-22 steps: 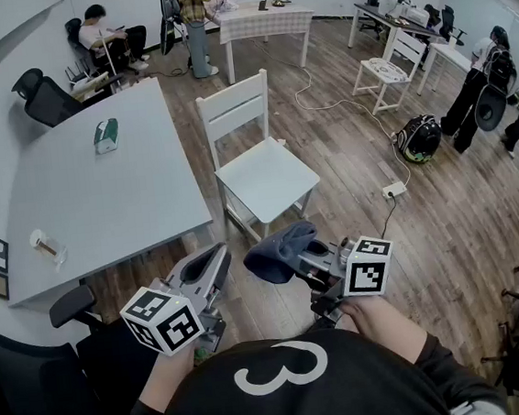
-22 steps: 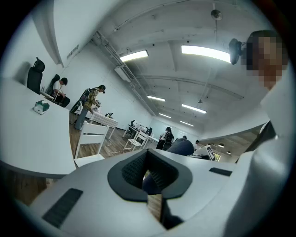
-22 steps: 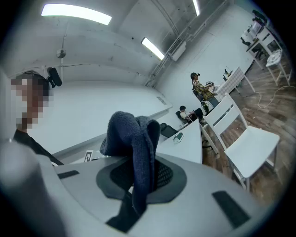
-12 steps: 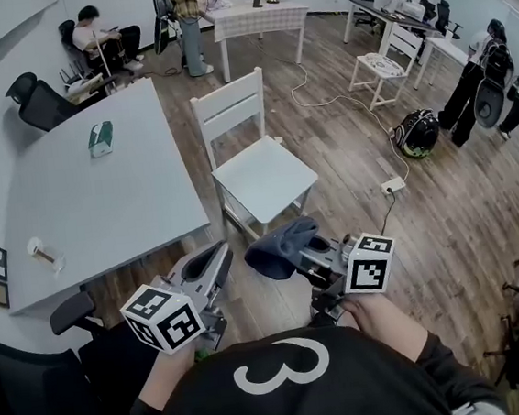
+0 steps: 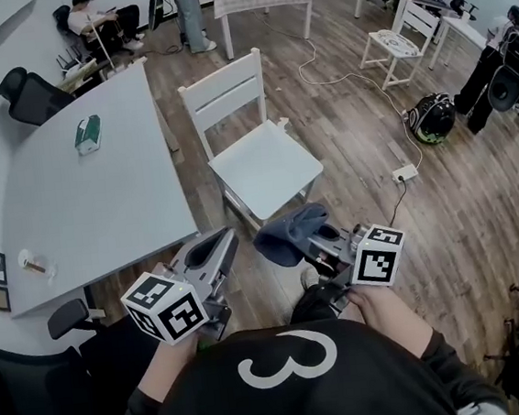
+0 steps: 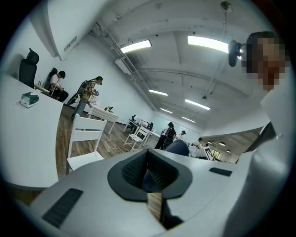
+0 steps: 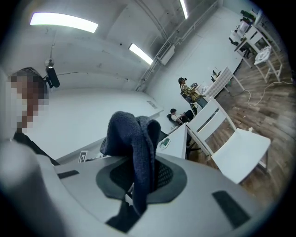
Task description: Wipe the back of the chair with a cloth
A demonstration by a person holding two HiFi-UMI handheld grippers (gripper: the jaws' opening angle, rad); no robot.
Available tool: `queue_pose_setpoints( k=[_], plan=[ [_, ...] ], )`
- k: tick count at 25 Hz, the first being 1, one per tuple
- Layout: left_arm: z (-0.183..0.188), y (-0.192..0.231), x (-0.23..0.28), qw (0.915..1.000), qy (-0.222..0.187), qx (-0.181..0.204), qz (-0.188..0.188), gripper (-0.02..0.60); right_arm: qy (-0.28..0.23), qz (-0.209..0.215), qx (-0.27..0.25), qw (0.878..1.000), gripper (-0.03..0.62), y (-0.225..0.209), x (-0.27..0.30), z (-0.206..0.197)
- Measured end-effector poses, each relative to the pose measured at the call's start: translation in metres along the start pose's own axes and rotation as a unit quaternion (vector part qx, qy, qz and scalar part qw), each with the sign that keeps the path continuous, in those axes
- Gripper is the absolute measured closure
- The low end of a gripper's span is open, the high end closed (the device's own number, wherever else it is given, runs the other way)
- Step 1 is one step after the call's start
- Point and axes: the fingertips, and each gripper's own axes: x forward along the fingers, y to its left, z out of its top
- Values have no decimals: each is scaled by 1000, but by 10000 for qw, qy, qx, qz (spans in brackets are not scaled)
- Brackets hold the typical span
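A person stands at the 6 o'clock edge of the head view, facing a long grey table (image 5: 103,209) at 10 o'clock and a white chair (image 5: 264,165) at 12 o'clock, its near side close to the table's edge. The chair's slatted back (image 5: 223,93) is on the far side of the seat and has not yet been touched. The dark blue cloth (image 5: 292,233) is well short of it, heaped over the right gripper (image 5: 323,241), whose jaws are clamped on a fold with the rest bunched above them. The left gripper (image 5: 211,251), at 9 o'clock of the cloth, has its jaws together on nothing.

The wipe looks yet to begin. Only a fold is pinched, so dragging across the slats could pull the cloth free or catch it in a gap. The chair appears light and nothing steadies it, so pressure on the back may slide or tip it. The back also lies beyond the seat, which means a long reach or a walk round, and the table narrows the room on one side.

Against the frame half a second earlier, the chair and table sit lower and nearer, suggesting a step forward. The right gripper has shifted toward 3 o'clock with its hold on the cloth unchanged.
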Motion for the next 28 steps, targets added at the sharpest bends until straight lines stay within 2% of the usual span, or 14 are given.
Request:
queue_pose_setpoints(
  k=[6, 12, 15, 21, 28],
  plan=[
    [10, 22, 97, 9994, 162, -251, 195, 568, 111, 25, 228, 9997, 543, -82, -4, 57],
    [34, 24, 209, 9988, 36, -354, 323, 568, 82, -71, 244, 9996, 543, -167, -27, 134],
    [41, 20, 250, 9988, -32, -372, 316, 568, 105, -95, 168, 9998, 543, -198, -36, 162],
    [41, 44, 275, 9970, -35, -507, 589, 568, 254, -112, 209, 9994, 543, -238, -29, 179],
    [45, 113, 273, 9915, -118, -911, 921, 568, 637, -179, 354, 9972, 543, -272, 26, 171]
  ],
)
